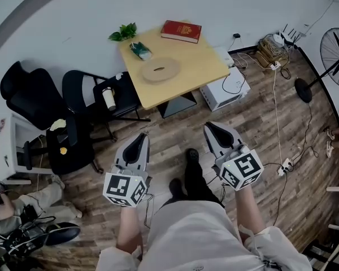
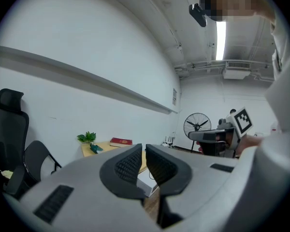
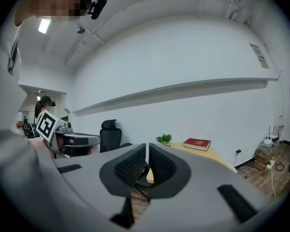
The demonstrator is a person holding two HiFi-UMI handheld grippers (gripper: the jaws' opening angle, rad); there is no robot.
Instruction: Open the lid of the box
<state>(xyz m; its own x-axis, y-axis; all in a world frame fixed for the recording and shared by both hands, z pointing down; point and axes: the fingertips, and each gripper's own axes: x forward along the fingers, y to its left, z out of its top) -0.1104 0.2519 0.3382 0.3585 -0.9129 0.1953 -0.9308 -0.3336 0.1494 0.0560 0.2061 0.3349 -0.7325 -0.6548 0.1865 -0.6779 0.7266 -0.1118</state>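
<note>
Left gripper (image 1: 140, 139) and right gripper (image 1: 212, 128), jaws pressed together on nothing, hang over open wooden floor (image 1: 172, 130), well apart from the table (image 1: 200, 61). The red box (image 1: 181, 31) lies at the table's far edge, its gold print unreadable.

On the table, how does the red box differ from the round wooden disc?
Colour: the red box is deep red; the wooden disc is tan, nearly matching the table. Shape: the box is rectangular and thicker; the disc is round and thin, with a dark mark at its middle. Place: the box sits at the far edge; the disc lies mid-table. Both lie flat, untouched.
</note>
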